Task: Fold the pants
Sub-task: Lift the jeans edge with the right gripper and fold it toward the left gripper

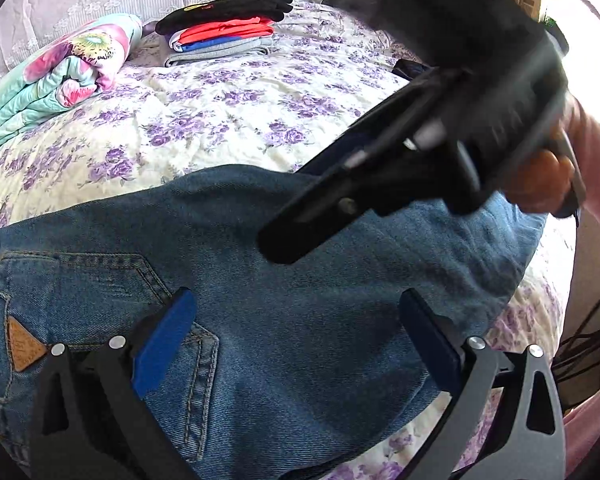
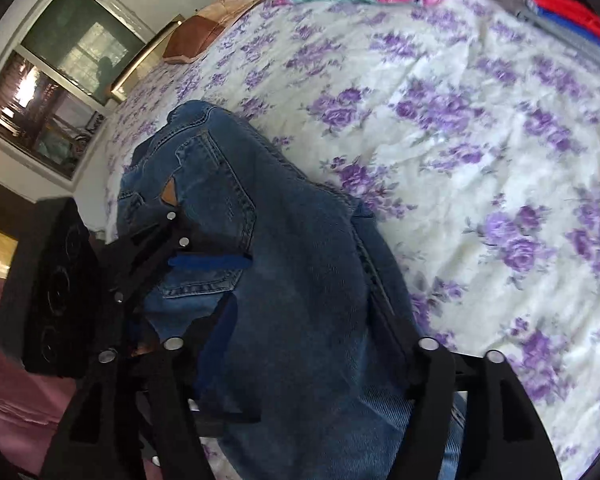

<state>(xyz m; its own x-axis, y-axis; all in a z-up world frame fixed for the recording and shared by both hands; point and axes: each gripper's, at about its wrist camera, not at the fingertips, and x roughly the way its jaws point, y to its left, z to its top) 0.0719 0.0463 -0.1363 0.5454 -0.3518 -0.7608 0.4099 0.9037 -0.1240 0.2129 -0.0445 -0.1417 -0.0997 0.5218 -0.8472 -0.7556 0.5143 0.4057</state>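
Note:
Blue jeans [image 1: 300,320] lie folded on the floral bedspread [image 1: 220,120], back pocket and tan patch [image 1: 22,344] facing up. My left gripper [image 1: 296,294] is open, its blue pads [image 1: 164,340] spread wide and resting on the denim beside the pocket. My right gripper [image 1: 292,204] comes in from the upper right, blurred; one finger lies over the jeans' far folded edge and the other disappears behind it. In the right wrist view the jeans [image 2: 300,240] bulge between the right gripper's [image 2: 300,300] widely spread fingers, which do not squeeze the cloth. The left gripper's blue pad [image 2: 208,262] sits on the pocket.
A stack of folded clothes [image 1: 224,28] and a rolled floral quilt [image 1: 60,76] sit at the far side of the bed. A hand [image 1: 540,184] in a pink sleeve holds the right gripper. A brown cushion [image 2: 192,40] and a window [image 2: 60,80] lie beyond the bed's edge.

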